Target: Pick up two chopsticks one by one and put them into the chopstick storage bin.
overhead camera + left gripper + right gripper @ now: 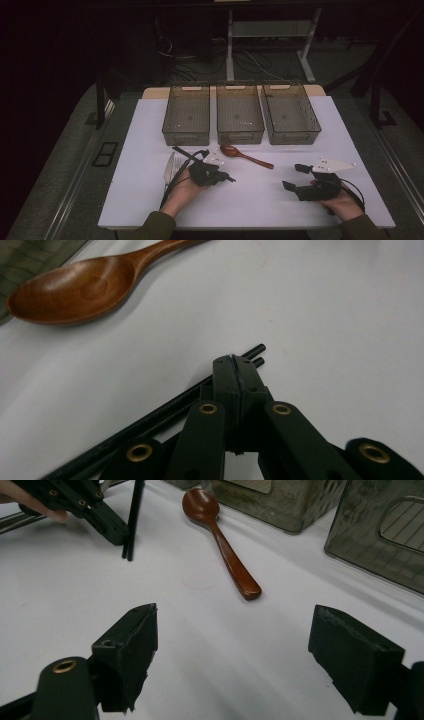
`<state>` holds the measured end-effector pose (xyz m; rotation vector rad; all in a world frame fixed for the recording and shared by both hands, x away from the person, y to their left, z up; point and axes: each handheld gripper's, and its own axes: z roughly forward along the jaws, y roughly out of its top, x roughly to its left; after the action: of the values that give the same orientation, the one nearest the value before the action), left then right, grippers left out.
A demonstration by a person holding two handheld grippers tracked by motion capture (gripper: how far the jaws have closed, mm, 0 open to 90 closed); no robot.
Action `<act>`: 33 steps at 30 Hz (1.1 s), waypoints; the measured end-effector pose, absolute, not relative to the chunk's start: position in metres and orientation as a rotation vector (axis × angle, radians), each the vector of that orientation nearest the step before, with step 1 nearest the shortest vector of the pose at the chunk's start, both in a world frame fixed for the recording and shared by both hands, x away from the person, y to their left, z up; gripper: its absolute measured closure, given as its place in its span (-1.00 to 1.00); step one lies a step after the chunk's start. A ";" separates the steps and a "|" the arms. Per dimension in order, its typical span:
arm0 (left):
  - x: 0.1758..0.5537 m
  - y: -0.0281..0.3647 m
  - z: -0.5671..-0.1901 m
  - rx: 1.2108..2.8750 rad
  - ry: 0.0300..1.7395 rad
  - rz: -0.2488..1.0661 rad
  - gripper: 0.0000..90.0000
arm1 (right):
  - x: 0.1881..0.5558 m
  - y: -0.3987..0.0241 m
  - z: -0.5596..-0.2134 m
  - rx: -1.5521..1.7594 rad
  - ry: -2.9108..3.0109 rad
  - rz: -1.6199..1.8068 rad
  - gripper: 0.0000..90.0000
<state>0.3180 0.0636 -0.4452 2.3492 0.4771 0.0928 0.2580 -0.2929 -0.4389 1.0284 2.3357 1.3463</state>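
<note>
Clenched on black chopsticks (pixel 150 422), left tool (pixel 234 365) nears wooden spoon (pixel 75 290); right tool (pixel 232 655) rests released.

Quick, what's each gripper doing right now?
Left gripper: shut on the pair of thin black chopsticks.
Right gripper: open, holding nothing.

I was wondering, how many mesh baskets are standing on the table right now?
3, in a row along the far edge of the table: the left basket, the middle basket and the right basket. None seems hidden.
</note>
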 end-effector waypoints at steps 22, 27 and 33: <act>0.337 0.052 -0.438 2.305 0.479 0.115 0.96 | 0.258 -0.294 -0.438 1.024 2.335 1.351 -0.55; 0.337 0.060 -0.430 2.285 0.477 0.131 0.75 | 0.257 -0.294 -0.438 1.024 2.340 1.353 -0.55; 0.347 0.073 -0.421 2.315 0.416 0.153 0.41 | 0.257 -0.294 -0.439 1.021 2.345 1.356 -0.55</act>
<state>0.3473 0.0729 -0.4205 2.3151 0.4162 0.1531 0.2575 -0.2939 -0.4386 1.0213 2.3445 1.3557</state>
